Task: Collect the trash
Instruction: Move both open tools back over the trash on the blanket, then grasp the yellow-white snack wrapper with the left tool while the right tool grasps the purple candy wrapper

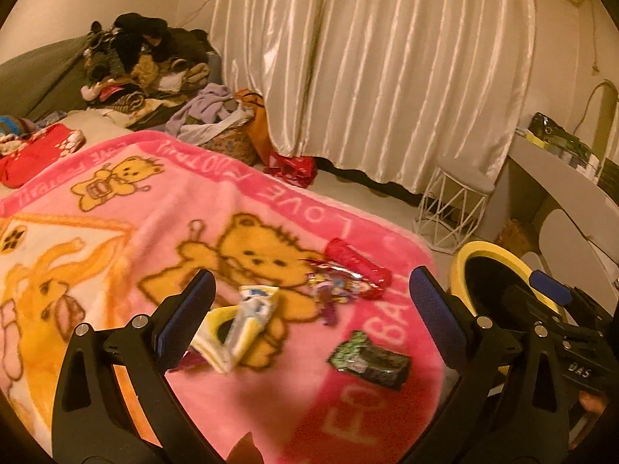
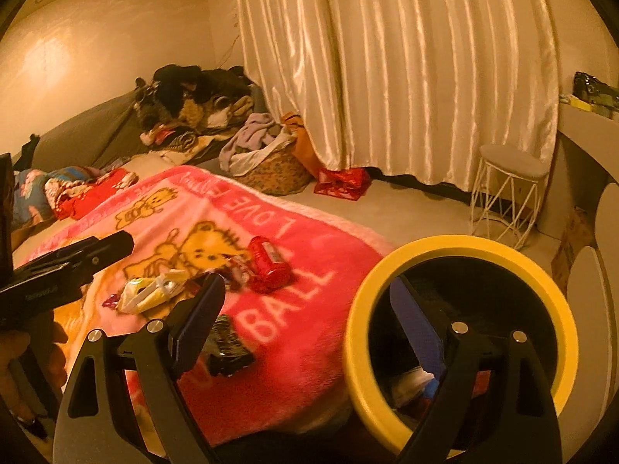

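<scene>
The left gripper [image 1: 309, 309] hangs with its jaws wide apart and nothing between them, above the pink blanket [image 1: 247, 406]. Between its fingers in the left wrist view lies a yellow-white wrapper [image 1: 236, 332], crumpled, its long axis running from near the left finger up toward the blanket's bear print. Just beyond it sits a shiny multicolour wrapper [image 1: 332, 286], touching a red tube [image 1: 358, 266] whose long axis slants from the upper left down to the right, toward the blanket's edge. Nearer the right finger, apart from the others, a dark packet [image 1: 371, 359] lies flat with its long axis roughly across the view.

The right gripper [image 2: 309, 317] is also spread open, holding nothing; its right finger stands in front of the open mouth of a yellow-rimmed bin [image 2: 464, 247], its left finger over the blanket [image 2: 294, 348]. The bin sits just beside the blanket's corner, with some scraps visible inside. In this view the red tube [image 2: 267, 266] points away from the camera, and the dark packet [image 2: 226, 344] lies just by the left finger.

Beyond the blanket are a laundry basket [image 2: 271, 174], a curtain [image 2: 406, 77] and a white stool [image 2: 510, 193].
</scene>
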`<action>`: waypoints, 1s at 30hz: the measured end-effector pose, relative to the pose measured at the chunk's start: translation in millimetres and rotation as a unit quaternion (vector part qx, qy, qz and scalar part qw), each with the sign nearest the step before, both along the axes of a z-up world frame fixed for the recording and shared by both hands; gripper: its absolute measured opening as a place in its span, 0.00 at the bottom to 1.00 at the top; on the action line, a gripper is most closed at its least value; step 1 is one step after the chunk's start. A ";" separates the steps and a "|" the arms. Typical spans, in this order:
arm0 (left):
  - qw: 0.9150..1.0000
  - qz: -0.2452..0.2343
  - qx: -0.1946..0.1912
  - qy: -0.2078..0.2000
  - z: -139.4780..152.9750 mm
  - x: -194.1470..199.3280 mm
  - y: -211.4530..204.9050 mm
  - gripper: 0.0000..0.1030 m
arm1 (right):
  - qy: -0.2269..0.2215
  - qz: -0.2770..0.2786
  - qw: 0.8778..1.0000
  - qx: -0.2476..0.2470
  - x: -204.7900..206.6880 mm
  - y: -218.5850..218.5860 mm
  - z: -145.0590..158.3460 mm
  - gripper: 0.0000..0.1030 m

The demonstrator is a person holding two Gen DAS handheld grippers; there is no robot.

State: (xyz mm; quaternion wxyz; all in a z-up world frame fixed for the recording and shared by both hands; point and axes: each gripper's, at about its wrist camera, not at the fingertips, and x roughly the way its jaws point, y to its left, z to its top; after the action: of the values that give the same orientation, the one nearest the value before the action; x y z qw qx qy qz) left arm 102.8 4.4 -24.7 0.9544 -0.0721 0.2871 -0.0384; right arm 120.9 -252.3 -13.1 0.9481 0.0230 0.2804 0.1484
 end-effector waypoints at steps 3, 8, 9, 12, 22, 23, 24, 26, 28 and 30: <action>1.000 0.010 0.003 0.008 -4.7 1.7 12.5 0.90 | 0.005 0.013 1.000 -0.002 0.2 11.8 -1.5 0.82; 0.999 0.016 0.010 0.028 -13.9 5.6 33.1 0.90 | 0.025 0.051 0.998 0.003 5.4 31.5 -4.8 0.82; 0.999 0.016 0.012 0.031 -15.6 6.3 36.4 0.90 | 0.027 0.055 0.998 0.001 6.3 34.7 -5.9 0.82; 0.999 0.012 0.019 0.044 -21.7 9.2 47.4 0.90 | 0.039 0.068 0.997 -0.001 11.0 46.3 -9.2 0.81; 0.994 -0.029 -0.016 0.100 -43.8 29.2 85.4 0.46 | 0.107 0.122 0.986 -0.030 42.6 98.4 -32.6 0.56; 0.994 -0.033 -0.014 0.105 -45.2 31.2 87.1 0.43 | 0.113 0.125 0.985 -0.034 45.8 103.3 -34.7 0.53; 0.993 -0.039 -0.011 0.111 -47.0 33.8 88.6 0.39 | 0.119 0.127 0.984 -0.038 48.9 108.1 -36.6 0.52; 0.991 -0.054 -0.005 0.125 -50.0 39.1 89.3 0.32 | 0.127 0.129 0.983 -0.044 55.7 115.5 -40.1 0.50; 0.988 -0.076 0.002 0.134 -52.3 43.3 87.6 0.32 | 0.135 0.132 0.981 -0.048 62.8 122.8 -43.4 0.49; 0.986 -0.092 0.008 0.141 -55.3 48.4 86.0 0.32 | 0.141 0.132 0.980 -0.049 69.4 128.8 -46.8 0.47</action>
State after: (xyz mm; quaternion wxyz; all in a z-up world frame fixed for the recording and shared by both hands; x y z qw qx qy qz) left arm 151.2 90.4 -80.0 0.8971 -0.0425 0.4248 -0.1136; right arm 190.3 -123.5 -59.9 0.8710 -0.0400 0.4191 0.2532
